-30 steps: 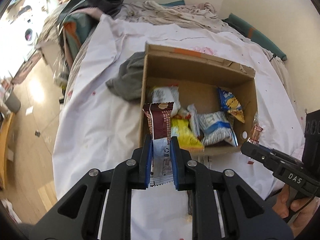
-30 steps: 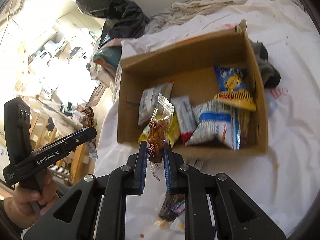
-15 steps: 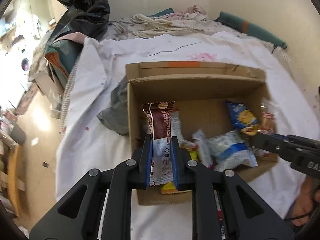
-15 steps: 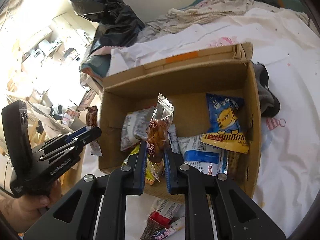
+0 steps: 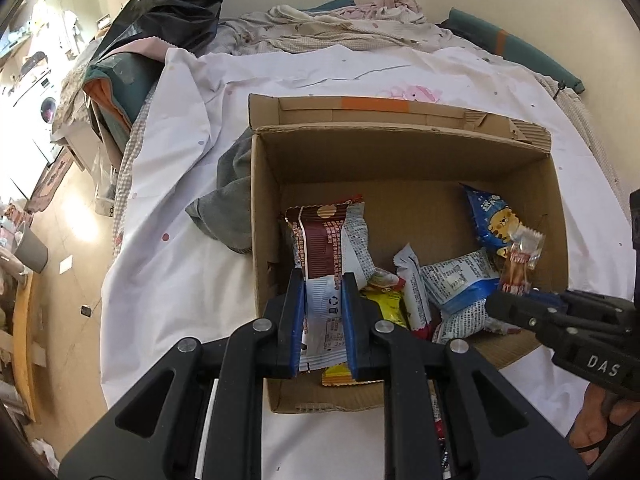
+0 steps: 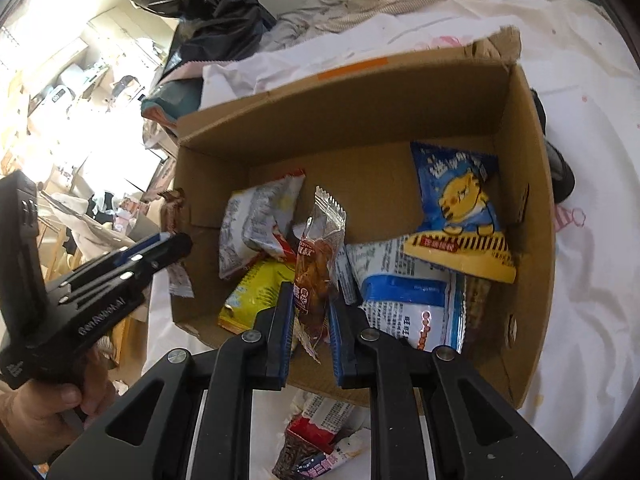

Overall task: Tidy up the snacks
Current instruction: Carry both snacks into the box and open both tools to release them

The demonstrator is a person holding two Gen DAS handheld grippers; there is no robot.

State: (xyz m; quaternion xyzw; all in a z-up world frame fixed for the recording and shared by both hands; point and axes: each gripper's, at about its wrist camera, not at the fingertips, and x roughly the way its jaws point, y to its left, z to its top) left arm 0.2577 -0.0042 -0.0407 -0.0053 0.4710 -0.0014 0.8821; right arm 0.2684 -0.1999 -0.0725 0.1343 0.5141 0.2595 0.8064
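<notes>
I hold a gripper in each hand, and both are clamped tight on a snack above the open cardboard box [image 5: 400,160] that sits on the white sheet [image 5: 180,280]. My left gripper [image 5: 322,320] pinches the brown and white wrapper [image 5: 322,248] by its lower end, so the packet stands up between the pads, over the box's near left corner; gripping the crimped tail leaves the bulk free to fall cleanly once I let go. My right gripper [image 6: 310,316] squeezes the clear packet of brown twists [image 6: 318,256] low down in the same way, its sealed top pointing up, and it hangs over the middle of the box. I angle both tools steeply downward so the packets point into the opening rather than at the walls. Inside already lie a blue bag with a yellow cat [image 6: 460,208], a blue and white bag [image 6: 408,296], a yellow packet [image 6: 252,292] and a grey-white packet [image 6: 256,220], heaped toward the near side, so the far part of the floor is still bare. A few more packets [image 6: 316,444] wait on the sheet in front of the box, so I judge the sorting only partly done. The next step, I think, is to lower a little and release, taking care the two tools do not knock together over so narrow a box.
</notes>
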